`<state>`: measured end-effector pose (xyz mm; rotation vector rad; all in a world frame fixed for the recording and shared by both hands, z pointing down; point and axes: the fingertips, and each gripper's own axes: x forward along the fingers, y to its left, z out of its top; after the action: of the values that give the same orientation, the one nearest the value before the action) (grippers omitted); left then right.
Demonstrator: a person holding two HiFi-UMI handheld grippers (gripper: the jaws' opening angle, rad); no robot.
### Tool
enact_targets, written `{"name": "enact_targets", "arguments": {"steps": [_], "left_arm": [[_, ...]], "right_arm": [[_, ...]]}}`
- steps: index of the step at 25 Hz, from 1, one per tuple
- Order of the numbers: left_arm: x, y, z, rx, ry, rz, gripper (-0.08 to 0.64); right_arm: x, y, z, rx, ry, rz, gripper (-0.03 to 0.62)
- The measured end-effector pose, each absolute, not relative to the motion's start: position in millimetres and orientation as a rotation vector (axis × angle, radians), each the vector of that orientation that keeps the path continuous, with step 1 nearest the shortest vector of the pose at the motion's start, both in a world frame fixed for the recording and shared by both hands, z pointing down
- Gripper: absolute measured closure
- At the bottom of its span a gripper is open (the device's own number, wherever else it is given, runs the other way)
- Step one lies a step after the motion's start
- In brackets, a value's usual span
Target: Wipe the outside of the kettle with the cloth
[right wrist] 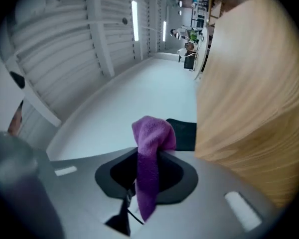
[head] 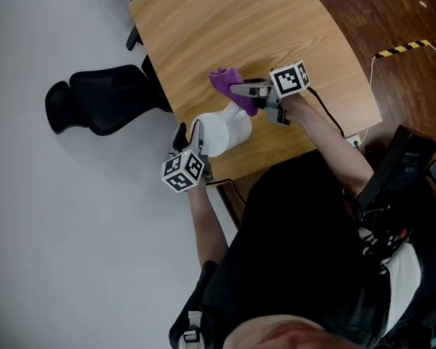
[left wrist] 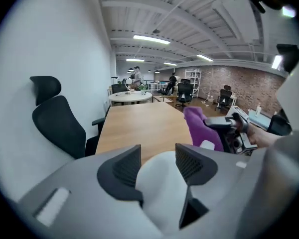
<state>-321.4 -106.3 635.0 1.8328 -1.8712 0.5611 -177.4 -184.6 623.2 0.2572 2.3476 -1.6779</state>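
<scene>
Left gripper [head: 190, 137]: my jaws clamped on the white kettle [head: 229, 129], which is by the worktop's [head: 276, 27] near edge. Right gripper [head: 236, 90]: my jaws pinch the purple cloth [head: 223, 81], which touches the kettle's far side.

Head view: can't see handle or base of kettle [head: 225, 129], covered by left gripper [head: 189, 135]; upper side lost under cloth [head: 225, 82]. Can't follow cloth's rear end past right gripper [head: 237, 91]. Can't see far end of table [head: 276, 27], cut off at top edge; near edge buried under torso [head: 305, 231]. Can't see all of chair [head: 102, 100], part tucked under table.

Left gripper view: only get a rounded white bit of kettle betw. jaws, rest behind gripper body. Can't make out people [left wrist: 136, 76] at far end, too small.

Right gripper view: can't ID grey blur [right wrist: 15, 183] at left.
</scene>
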Motion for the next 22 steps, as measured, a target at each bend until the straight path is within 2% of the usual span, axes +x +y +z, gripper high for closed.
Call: {"name": "enact_targets", "arguments": {"steps": [2,5,8,13,16,19,22], "left_arm": [[-312,-98,645,1.796,-1.847,0.597,0.234],[-308,-103,646,1.793,-1.843,0.677,0.202],[-302,-110,646,1.951,-1.773,0.733,0.203],[-277,-132,649,2.45,-1.317,0.811,0.209],[-279,-147,646,2.461,-1.312,0.807,0.218],[-288,-153,627,2.266,-1.56,0.723,0.241],[-293,-127,631,2.12,-1.724,0.802,0.242]], "right_arm": [[-194,-173,623,0.306,2.321,-1.745,0.514],[-213,-166,720,0.156,2.389,-2.004,0.515],[-220,-150,804,0.056,2.353,-2.212,0.515],[-225,-97,852,0.073,2.357,-2.328,0.515],[-221,-63,875,0.032,2.312,-2.387,0.515],[-194,-72,847,-0.021,2.377,-2.238,0.515],[-170,-95,732,0.179,2.344,-1.945,0.515]]}}
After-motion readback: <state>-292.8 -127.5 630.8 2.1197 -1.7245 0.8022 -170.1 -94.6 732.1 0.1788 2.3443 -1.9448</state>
